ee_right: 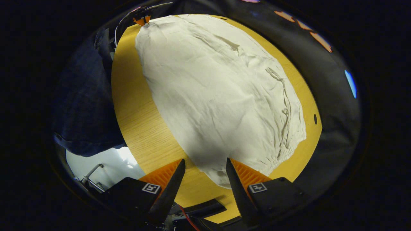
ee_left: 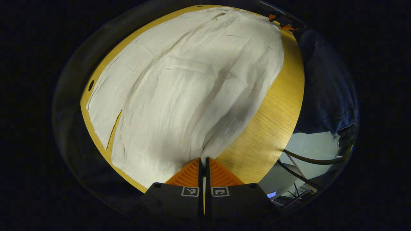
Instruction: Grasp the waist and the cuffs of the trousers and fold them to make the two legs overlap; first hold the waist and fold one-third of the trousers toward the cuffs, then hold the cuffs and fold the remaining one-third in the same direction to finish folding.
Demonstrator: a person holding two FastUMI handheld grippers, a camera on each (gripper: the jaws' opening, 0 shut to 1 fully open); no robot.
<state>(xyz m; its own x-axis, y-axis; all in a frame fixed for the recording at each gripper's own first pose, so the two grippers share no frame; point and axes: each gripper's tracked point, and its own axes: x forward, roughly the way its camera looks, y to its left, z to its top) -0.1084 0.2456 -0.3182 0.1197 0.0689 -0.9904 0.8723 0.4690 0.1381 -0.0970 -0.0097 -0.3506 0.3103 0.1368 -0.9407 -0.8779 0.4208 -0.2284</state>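
White trousers (ee_left: 192, 89) lie spread flat on a round wooden table (ee_left: 273, 122). In the left gripper view the cloth bunches into my left gripper (ee_left: 203, 160), which is shut on the near edge at the cuff end; a slit between the two legs (ee_left: 114, 128) shows to the left. My right gripper (ee_left: 282, 24) shows small at the far corner. In the right gripper view the trousers (ee_right: 218, 96) show their gathered waistband and drawstring (ee_right: 285, 112) at the right. My right gripper (ee_right: 205, 163) is open, its fingers on either side of the near waist corner. The left gripper (ee_right: 141, 20) sits at the far corner.
A person in dark clothes (ee_left: 327, 86) stands along the table's edge, also seen beside the table (ee_right: 135, 112) as a dark shape (ee_right: 83, 96). Cables (ee_left: 308, 160) run over the pale floor below the table. A small hole (ee_right: 315, 119) marks the tabletop near the waistband.
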